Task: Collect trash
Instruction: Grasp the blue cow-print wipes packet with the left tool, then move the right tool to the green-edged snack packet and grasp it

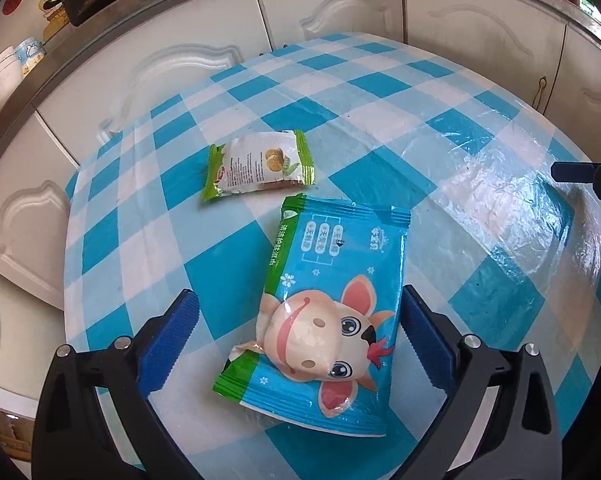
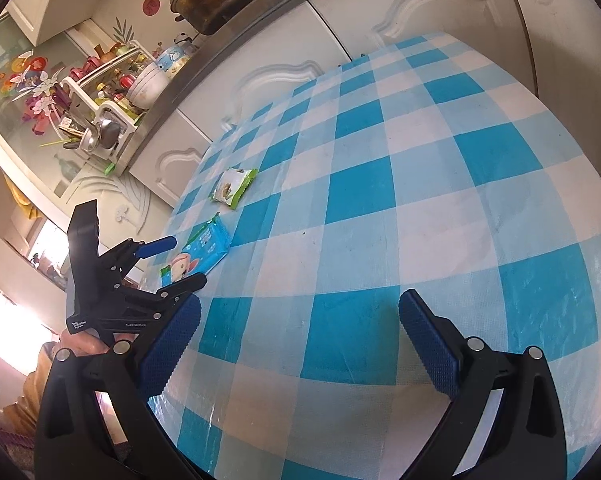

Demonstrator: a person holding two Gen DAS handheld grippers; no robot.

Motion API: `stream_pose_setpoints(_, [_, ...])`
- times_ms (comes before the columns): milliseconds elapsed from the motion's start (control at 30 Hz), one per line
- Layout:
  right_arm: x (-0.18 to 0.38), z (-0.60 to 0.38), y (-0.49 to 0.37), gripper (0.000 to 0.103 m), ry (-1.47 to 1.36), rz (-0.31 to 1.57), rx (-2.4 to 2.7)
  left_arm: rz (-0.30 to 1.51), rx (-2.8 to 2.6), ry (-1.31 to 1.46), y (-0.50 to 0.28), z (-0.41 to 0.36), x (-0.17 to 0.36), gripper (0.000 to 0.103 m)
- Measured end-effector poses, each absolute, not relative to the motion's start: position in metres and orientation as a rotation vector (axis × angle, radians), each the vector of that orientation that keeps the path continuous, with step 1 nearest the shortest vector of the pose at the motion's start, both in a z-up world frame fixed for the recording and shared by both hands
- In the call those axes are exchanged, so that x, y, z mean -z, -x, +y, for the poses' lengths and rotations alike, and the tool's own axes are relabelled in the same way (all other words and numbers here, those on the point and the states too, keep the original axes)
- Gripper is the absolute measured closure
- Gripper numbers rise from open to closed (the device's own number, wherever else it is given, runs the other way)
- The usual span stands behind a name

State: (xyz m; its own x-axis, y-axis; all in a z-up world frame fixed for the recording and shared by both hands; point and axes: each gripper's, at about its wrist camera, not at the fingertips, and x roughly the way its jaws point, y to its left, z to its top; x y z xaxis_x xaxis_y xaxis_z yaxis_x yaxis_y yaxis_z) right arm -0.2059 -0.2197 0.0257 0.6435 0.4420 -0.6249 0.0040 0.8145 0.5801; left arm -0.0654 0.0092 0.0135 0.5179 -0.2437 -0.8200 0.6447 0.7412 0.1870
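Left gripper [image 1: 298,344] spread wide, nothing clamped; the blue wipes packet [image 1: 328,300] lies flat on the checked tablecloth [image 1: 480,208] between the jaws, its long edge close against the right pad, a clear gap to the left pad. Beyond the jaw tips, just apart from the packet's far end, sits the green snack wrapper [image 1: 258,164]. Right gripper [image 2: 300,344] also spread and empty, over bare cloth, both packets well off to its left. Risks, as judged: the packet is off-centre, so closing may have the right pad shove it sideways before the left one meets it. The film is slick and puffy, so it could squirt forward out of the pinch and knock the wrapper. Pads dragging low could snag the glossy cover sheet and ruck the cloth. Room: open cloth right of the left jaws and all around the right jaws. The table's left edge lies not far outside the left pad; white cabinet doors [image 1: 332,4] stand past the far edge.
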Motion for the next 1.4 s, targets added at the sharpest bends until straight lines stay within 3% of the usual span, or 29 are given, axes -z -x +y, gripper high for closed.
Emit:
stream_pose_setpoints(400, [-0.03,-0.209,0.183,0.005,-0.534,0.873,-0.274,0.879,0.576,-0.403,0.062,0.016,-0.01,0.007])
stream_pose_setpoints(467, [-0.031,-0.206,0.178,0.005,-0.529,0.876,-0.281,0.88,0.583,-0.392,0.063,0.016,-0.01,0.01])
stream_pose_setpoints(533, [-0.033,-0.202,0.172,0.005,-0.515,0.876,-0.286,0.886,0.605,-0.362,0.064,0.018,-0.01,0.022])
stream_pose_setpoints(733, [-0.038,-0.188,0.158,0.005,-0.459,0.85,-0.295,0.87,0.565,-0.314,0.065,0.025,-0.013,0.041])
stream_pose_setpoints(1033, [-0.042,-0.159,0.123,0.005,-0.396,0.887,-0.351,0.869,0.518,-0.187,0.063,0.048,-0.018,0.048])
stream_pose_setpoints(1400, [-0.049,-0.109,0.064,0.005,-0.145,0.872,-0.395,0.863,0.403,0.003,0.064,0.095,-0.021,0.049])
